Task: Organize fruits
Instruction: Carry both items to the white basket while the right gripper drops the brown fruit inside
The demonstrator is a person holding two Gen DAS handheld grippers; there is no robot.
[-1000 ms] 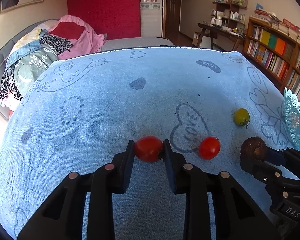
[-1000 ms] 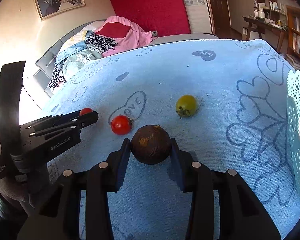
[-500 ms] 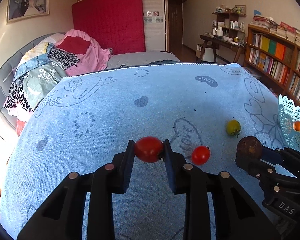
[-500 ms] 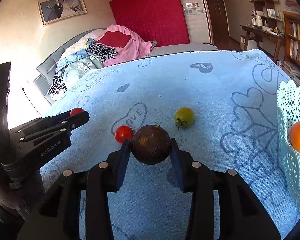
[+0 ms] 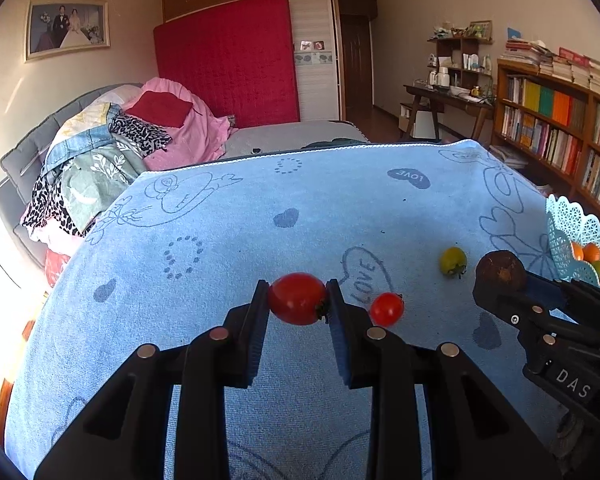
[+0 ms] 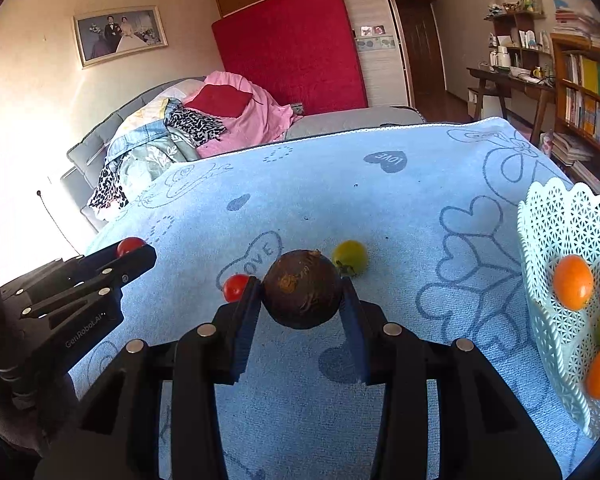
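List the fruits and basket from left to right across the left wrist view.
Red tomato in the left gripper → small red tomato → yellow-green tomato → brown fruit in the right gripper → basket.

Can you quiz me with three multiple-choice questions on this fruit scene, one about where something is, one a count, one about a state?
1. Where is the white lattice basket?
A. On the right side of the blue cloth
B. On the bed
C. Under the left claw

2. How many fruits lie loose on the cloth?
A. None
B. Two
C. Five

3. What is the right claw doing?
A. Standing open
B. Gripping a brown fruit
C. Gripping a green tomato

Answers: 1 A, it stands at the cloth's right edge. 2 B, a small red tomato and a yellow-green tomato. 3 B, both pads press the brown fruit; the left claw clamps a red tomato.
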